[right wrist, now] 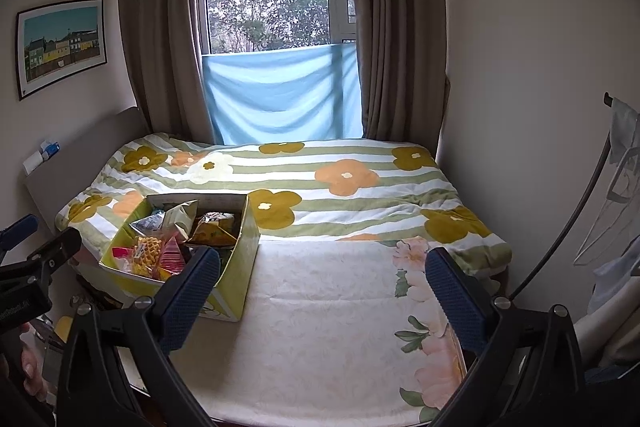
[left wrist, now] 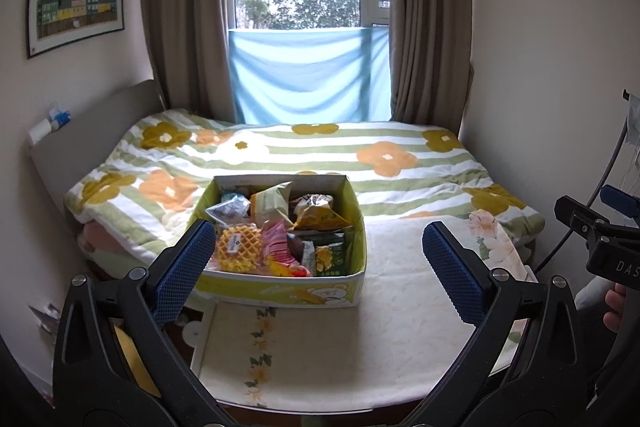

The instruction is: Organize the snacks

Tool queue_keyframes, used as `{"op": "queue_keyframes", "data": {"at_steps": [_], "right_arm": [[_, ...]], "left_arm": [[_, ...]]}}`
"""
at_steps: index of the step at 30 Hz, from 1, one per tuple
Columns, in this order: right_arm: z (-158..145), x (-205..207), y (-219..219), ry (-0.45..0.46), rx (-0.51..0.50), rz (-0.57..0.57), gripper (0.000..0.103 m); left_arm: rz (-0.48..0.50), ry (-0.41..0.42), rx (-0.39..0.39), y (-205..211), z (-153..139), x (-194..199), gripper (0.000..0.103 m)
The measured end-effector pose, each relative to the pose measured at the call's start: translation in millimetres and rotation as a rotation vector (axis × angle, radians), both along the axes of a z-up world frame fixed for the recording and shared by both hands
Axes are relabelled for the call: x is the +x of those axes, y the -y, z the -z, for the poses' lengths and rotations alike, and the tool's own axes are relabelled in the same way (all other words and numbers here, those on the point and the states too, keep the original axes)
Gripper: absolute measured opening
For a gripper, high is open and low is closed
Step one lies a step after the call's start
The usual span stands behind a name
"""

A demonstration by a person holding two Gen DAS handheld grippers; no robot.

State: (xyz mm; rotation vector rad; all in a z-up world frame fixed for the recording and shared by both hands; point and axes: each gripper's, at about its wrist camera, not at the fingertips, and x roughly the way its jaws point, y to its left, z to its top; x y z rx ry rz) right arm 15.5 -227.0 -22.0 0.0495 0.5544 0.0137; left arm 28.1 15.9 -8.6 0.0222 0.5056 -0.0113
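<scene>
On the near left of the bed (left wrist: 400, 155) I see the cardboard box (left wrist: 280, 291) holding all visible snacks (left wrist: 276, 227) in a jumble. My left gripper (left wrist: 316, 263) and right gripper (right wrist: 320, 291) hang spread and empty. This fits either packets just gathered or awaiting sorting.

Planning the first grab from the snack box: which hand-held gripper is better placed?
Probably the left hand-held gripper: open, with the snack box directly ahead between its fingers. The right hand-held gripper is open, with the box off to its left.
</scene>
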Motion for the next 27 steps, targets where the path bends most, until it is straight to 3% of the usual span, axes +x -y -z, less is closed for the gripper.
{"op": "queue_keyframes", "data": {"at_steps": [15, 27], "right_arm": [[-0.6, -1.1, -2.1, 0.007, 0.001, 0.008, 0.102], [0.6, 1.5, -1.9, 0.005, 0.0, 0.013, 0.102]], "left_arm": [[-0.013, 0.003, -0.008, 0.4, -0.1, 1.7, 0.103], [-0.052, 0.009, 0.033, 2.0, 3.0, 6.7, 0.103]]}}
